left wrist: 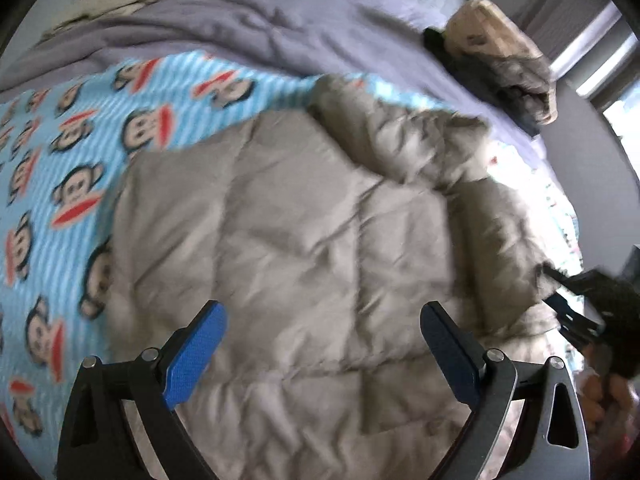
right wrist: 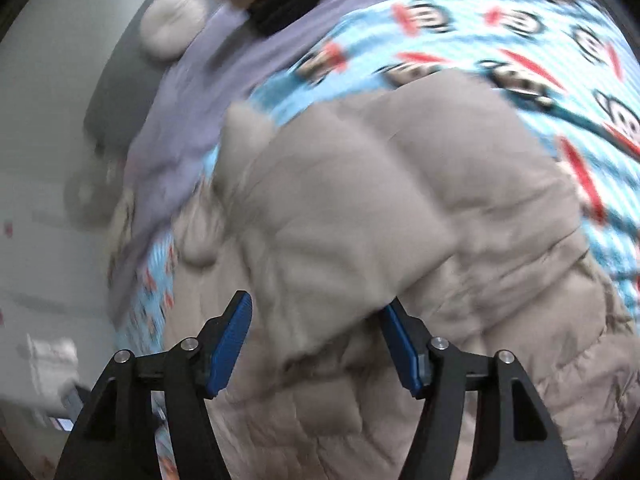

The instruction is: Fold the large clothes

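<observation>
A beige quilted coat (left wrist: 304,220) is spread on a bed, over a light-blue blanket (left wrist: 68,148) printed with monkey faces. Part of the coat is doubled over itself along its right side in the left wrist view, where a thick ridge of fabric is raised.

The left gripper (left wrist: 322,344) is held above the coat with its jaws wide apart; nothing is gripped, and only flat quilting is seen between the blue pads (left wrist: 196,352).

The right gripper (right wrist: 316,344) is seen with jaws partly apart, and a puffy fold of the coat (right wrist: 360,208) bulges up between them (whether the pads press on it cannot be told, since the picture is blurred). In the left wrist view the same gripper (left wrist: 560,304) is found at the coat's right edge.

Beyond the blanket a lilac duvet (left wrist: 248,20) is bunched across the bed. A heap of other clothes (left wrist: 500,56), tan over dark, is piled at its far corner. A round, pale fluffy cushion (right wrist: 172,28) is seen on the duvet in the right wrist view.
</observation>
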The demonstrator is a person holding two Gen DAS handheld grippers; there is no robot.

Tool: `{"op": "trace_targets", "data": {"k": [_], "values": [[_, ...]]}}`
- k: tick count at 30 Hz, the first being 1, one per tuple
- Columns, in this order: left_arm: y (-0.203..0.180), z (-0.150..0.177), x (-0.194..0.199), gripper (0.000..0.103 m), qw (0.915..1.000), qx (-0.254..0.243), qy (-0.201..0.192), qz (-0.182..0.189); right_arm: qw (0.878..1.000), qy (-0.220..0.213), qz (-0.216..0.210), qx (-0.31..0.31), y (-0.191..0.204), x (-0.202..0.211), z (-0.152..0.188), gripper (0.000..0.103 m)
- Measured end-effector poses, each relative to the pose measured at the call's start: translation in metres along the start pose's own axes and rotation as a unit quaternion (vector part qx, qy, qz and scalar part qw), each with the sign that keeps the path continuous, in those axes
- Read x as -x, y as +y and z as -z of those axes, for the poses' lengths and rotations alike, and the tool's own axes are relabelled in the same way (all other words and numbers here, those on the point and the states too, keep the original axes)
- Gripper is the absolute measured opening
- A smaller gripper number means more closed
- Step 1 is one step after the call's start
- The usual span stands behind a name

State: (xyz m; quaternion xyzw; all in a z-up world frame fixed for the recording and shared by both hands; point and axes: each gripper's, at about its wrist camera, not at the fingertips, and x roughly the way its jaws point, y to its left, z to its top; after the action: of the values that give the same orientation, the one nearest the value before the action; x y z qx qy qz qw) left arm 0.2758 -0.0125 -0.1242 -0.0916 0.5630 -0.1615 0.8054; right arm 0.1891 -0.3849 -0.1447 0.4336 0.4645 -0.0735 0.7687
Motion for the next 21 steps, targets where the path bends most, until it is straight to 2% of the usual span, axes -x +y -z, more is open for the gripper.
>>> {"op": "trace_targets", "data": {"k": [1,2,4,6,8,11,13,14,15,17,20,21], "values": [[-0.002,-0.008,0.004,0.098,0.9998,-0.002,-0.01,0.017,1.0,-0.002,-0.002,0.009,0.002,-0.002,-0.006,0.018],[-0.002,-0.016,0.007,0.098,0.9993,-0.003,-0.018,0.033,1.0,-0.004,-0.006,0.02,0.009,-0.003,-0.01,0.014],[-0.001,-0.034,0.011,0.098,0.9965,-0.004,-0.028,0.079,0.997,-0.007,-0.016,0.072,0.037,-0.011,-0.011,0.014],[0.005,-0.046,0.007,0.098,0.9918,0.004,-0.015,0.127,0.989,-0.002,-0.026,0.144,0.072,-0.019,-0.001,0.014],[0.015,-0.05,0.002,0.098,0.9875,0.024,-0.014,0.155,0.98,0.015,-0.036,0.196,0.103,-0.031,0.011,0.014],[0.035,-0.047,-0.01,0.098,0.9734,0.074,0.007,0.217,0.961,0.066,-0.032,0.268,0.136,-0.056,0.043,0.016],[0.043,-0.042,-0.017,0.098,0.9663,0.097,0.018,0.238,0.945,0.106,-0.005,0.31,0.146,-0.072,0.068,0.041],[0.045,-0.041,-0.021,0.098,0.9647,0.102,0.024,0.242,0.942,0.117,-0.002,0.315,0.145,-0.073,0.075,0.064],[0.047,-0.038,-0.023,0.098,0.964,0.103,0.028,0.243,0.941,0.131,-0.001,0.313,0.138,-0.074,0.083,0.07],[0.047,-0.035,-0.032,0.098,0.9637,0.099,0.041,0.245,0.944,0.142,0.001,0.298,0.122,-0.067,0.084,0.07],[0.041,-0.032,-0.046,0.098,0.9695,0.082,0.057,0.224,0.964,0.133,0.013,0.229,0.077,-0.043,0.069,0.07],[0.04,-0.032,-0.053,0.098,0.9732,0.075,0.062,0.208,0.975,0.12,0.02,0.185,0.049,-0.031,0.057,0.07]]}}
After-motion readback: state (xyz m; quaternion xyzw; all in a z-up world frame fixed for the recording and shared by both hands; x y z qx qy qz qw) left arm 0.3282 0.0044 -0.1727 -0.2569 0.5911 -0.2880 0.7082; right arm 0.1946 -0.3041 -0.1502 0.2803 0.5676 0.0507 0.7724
